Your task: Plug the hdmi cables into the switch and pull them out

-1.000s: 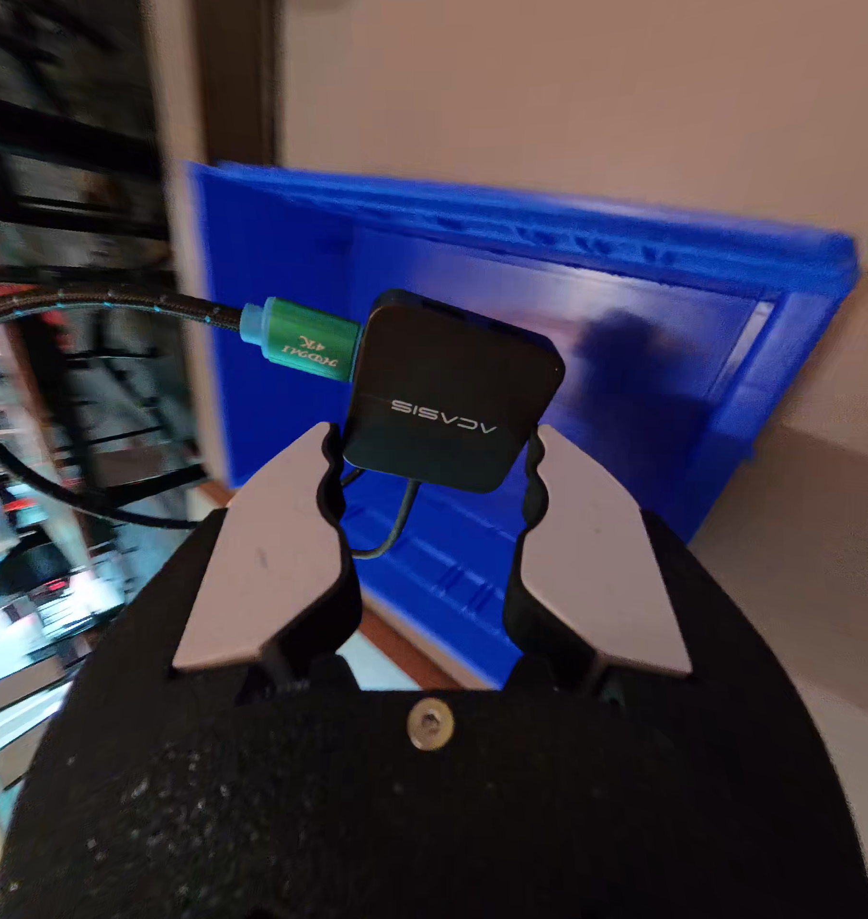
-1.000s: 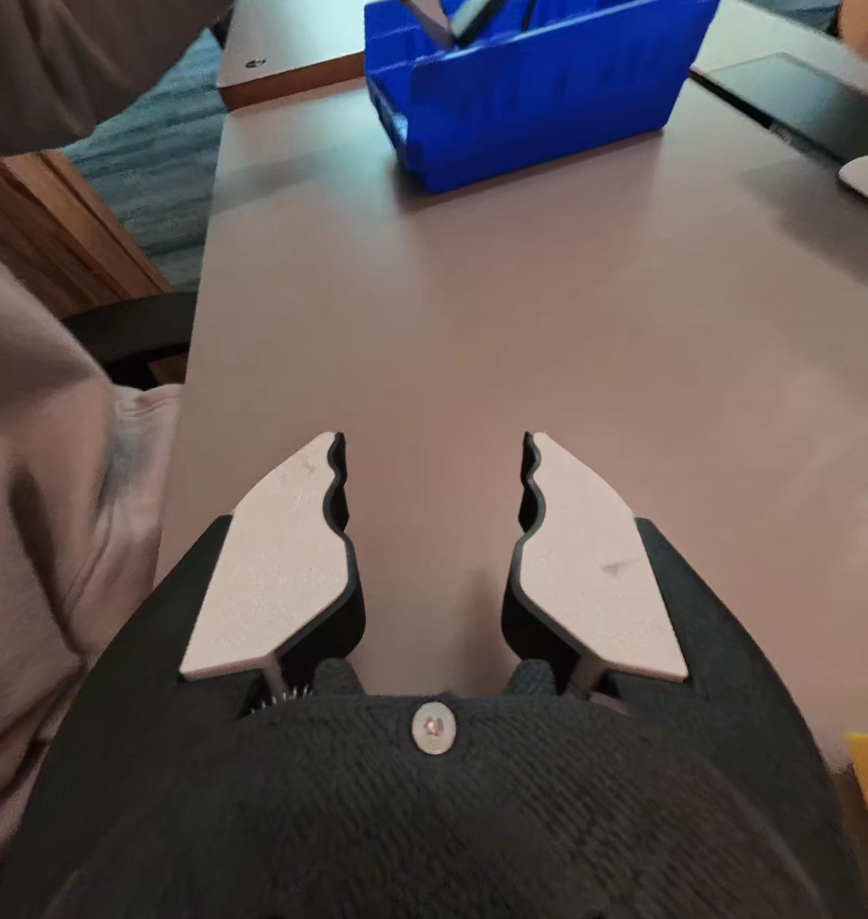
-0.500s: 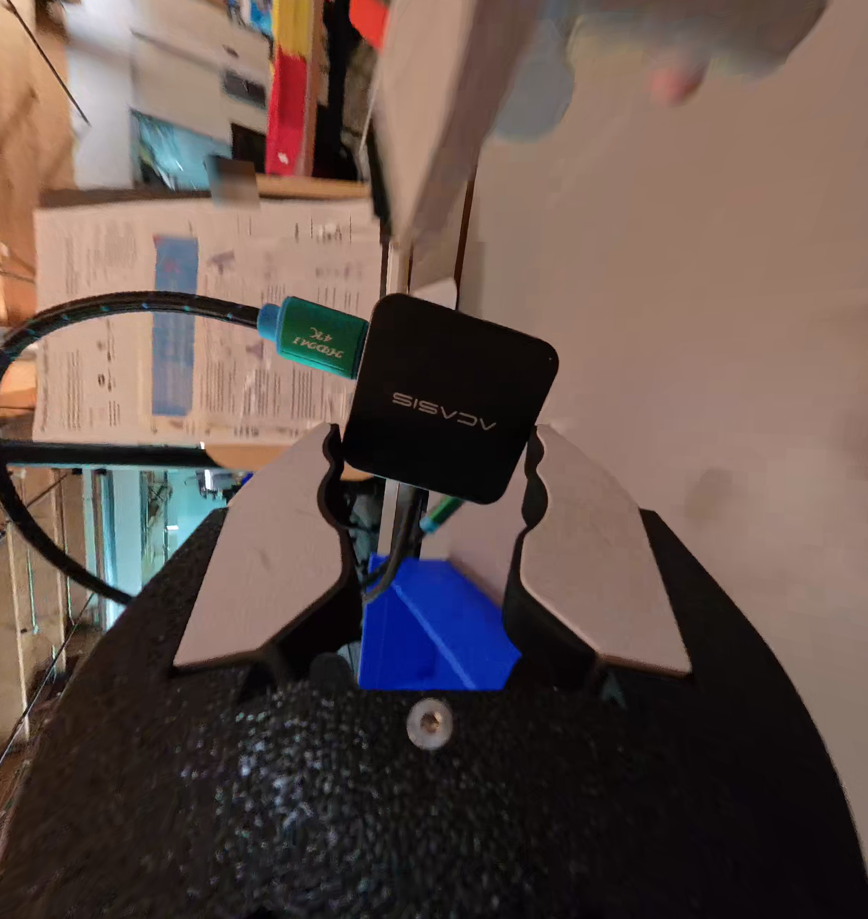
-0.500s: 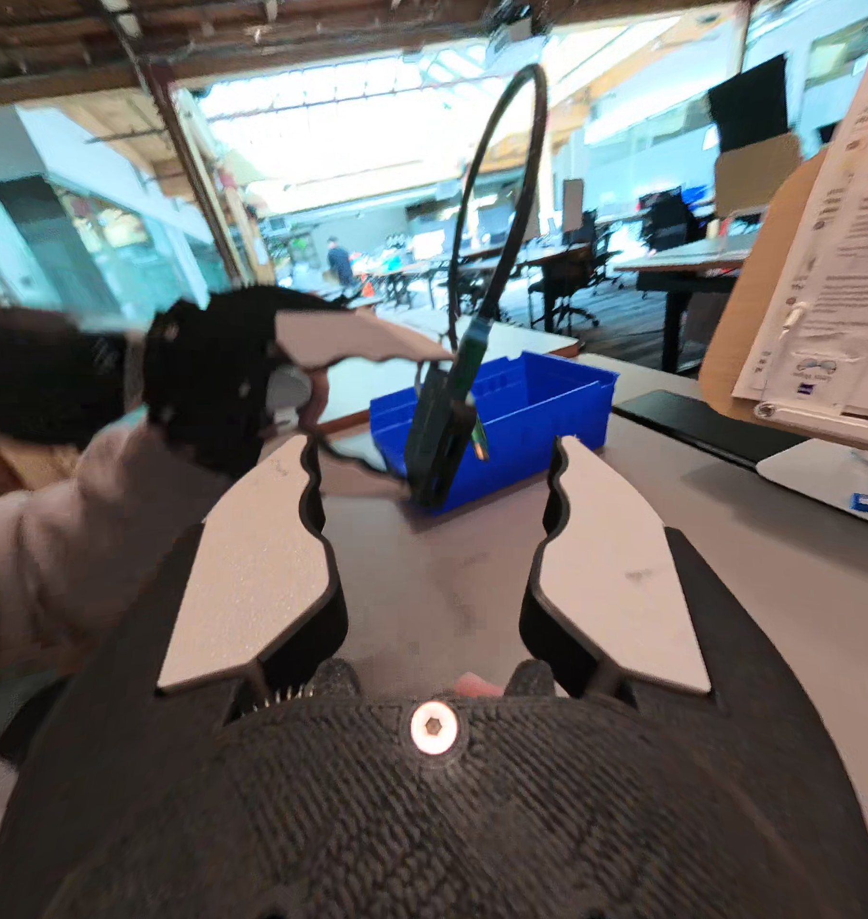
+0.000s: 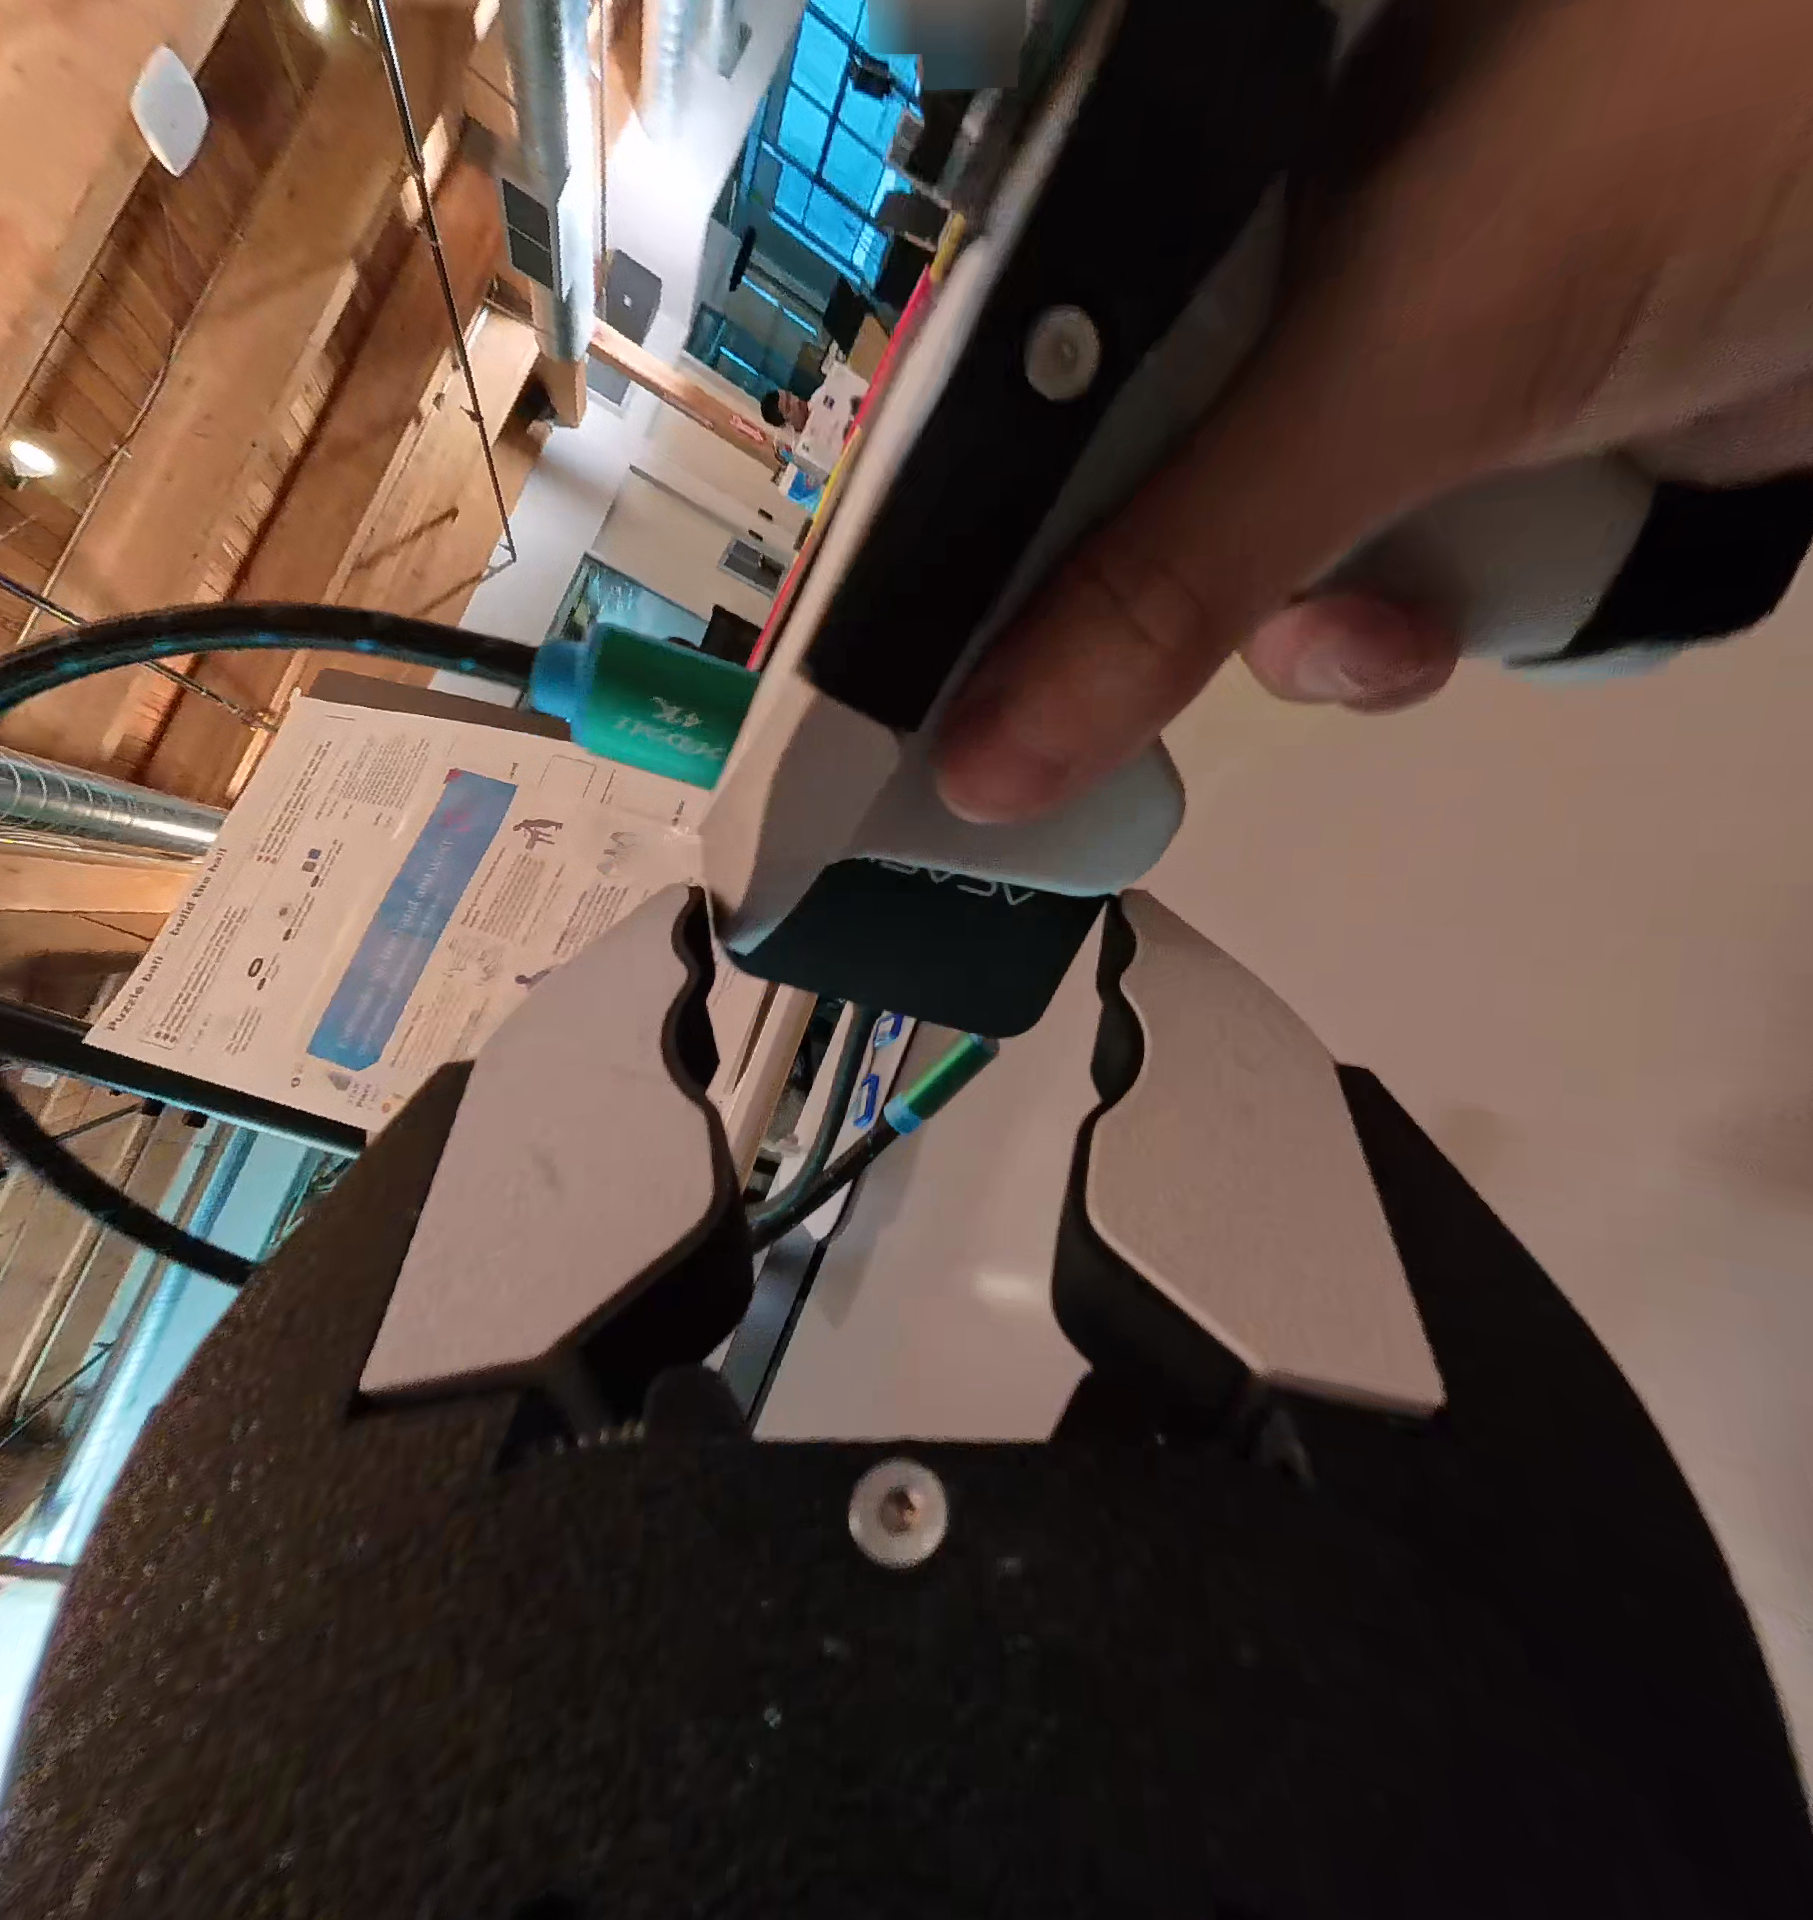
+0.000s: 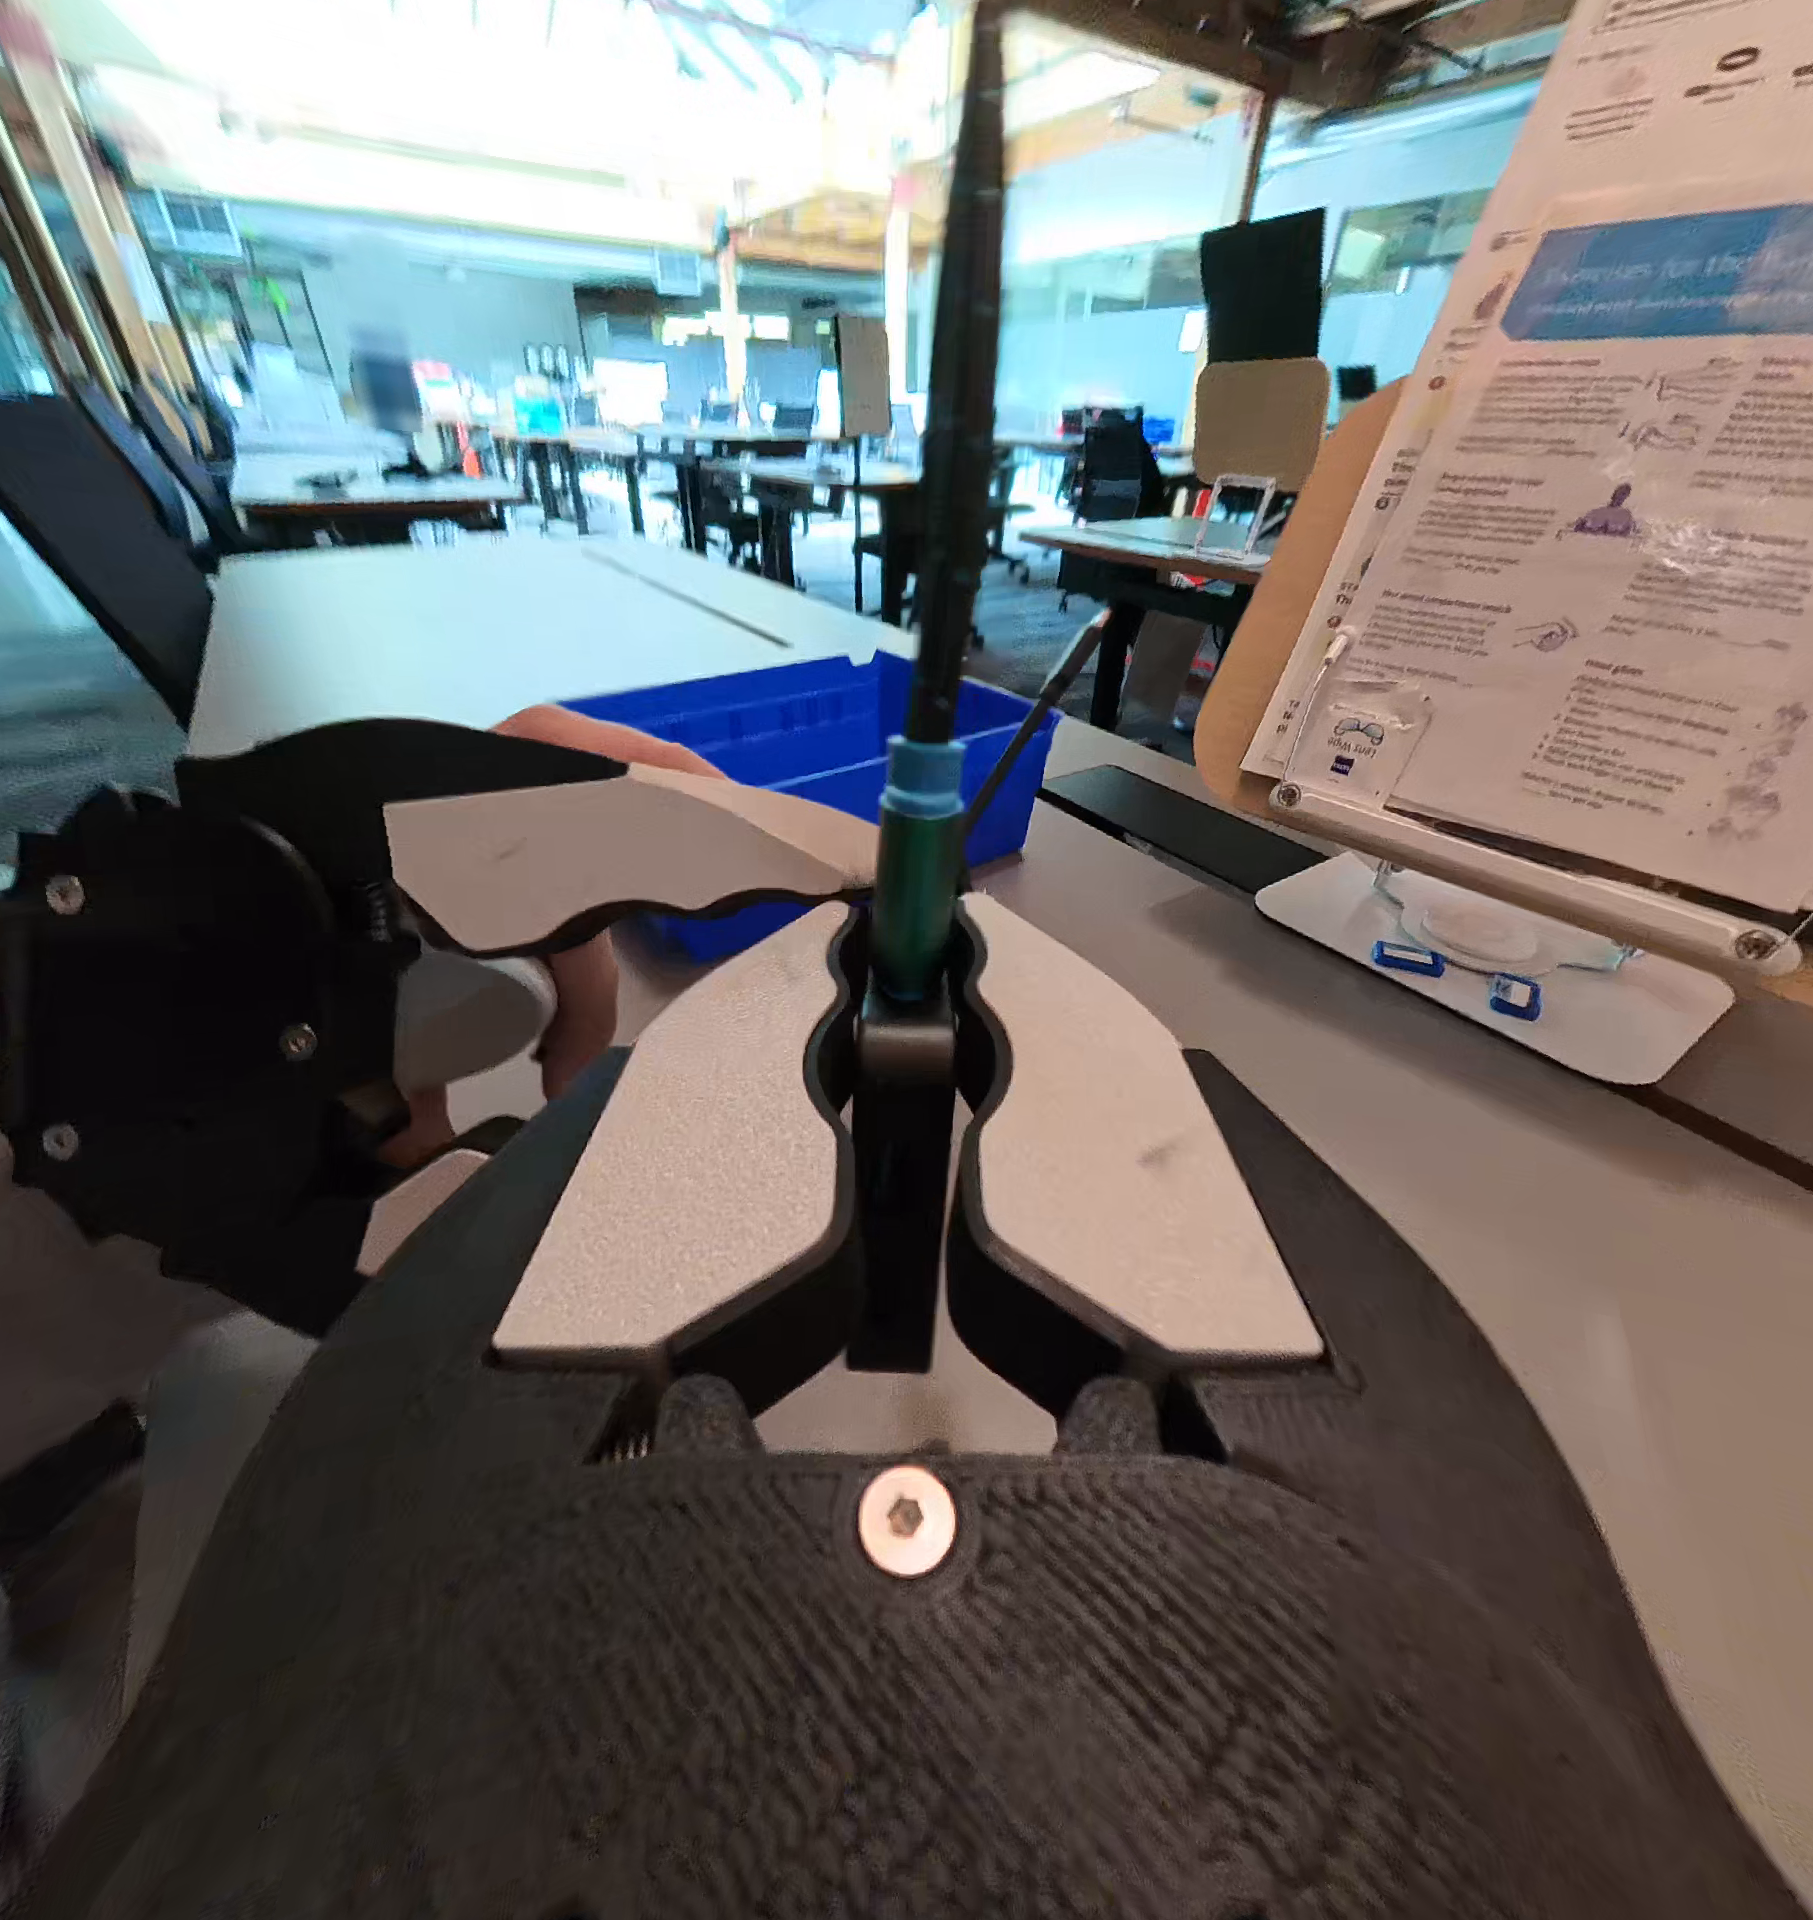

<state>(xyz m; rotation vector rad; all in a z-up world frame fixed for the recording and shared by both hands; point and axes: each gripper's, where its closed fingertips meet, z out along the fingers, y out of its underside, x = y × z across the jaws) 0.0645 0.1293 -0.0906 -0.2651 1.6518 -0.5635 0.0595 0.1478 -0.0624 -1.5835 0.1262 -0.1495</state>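
Note:
The black HDMI switch (image 5: 923, 966) sits between the tips of my left gripper (image 5: 907, 925), which is shut on its lower edge. A green HDMI plug (image 5: 653, 717) with a black braided cable (image 5: 206, 634) is in the switch's side. A second green plug (image 5: 943, 1081) shows under the switch; I cannot tell if it is plugged in. My right gripper (image 6: 907, 914) is shut on the switch (image 6: 897, 1143), seen edge-on, with the green plug (image 6: 912, 894) standing up from it. In the left wrist view the right gripper's fingers (image 5: 808, 831) cover the switch's top.
A blue bin (image 6: 798, 727) stands on the grey table (image 6: 1401, 1247) behind the grippers. A stand with printed sheets (image 6: 1608, 520) on a white base (image 6: 1484, 966) is at the right. The left gripper's body (image 6: 185, 987) and a hand are at the left.
My right gripper has moved in from open and empty and has shut on the switch held by my left gripper. The left gripper still holds the switch, now away from the bin.

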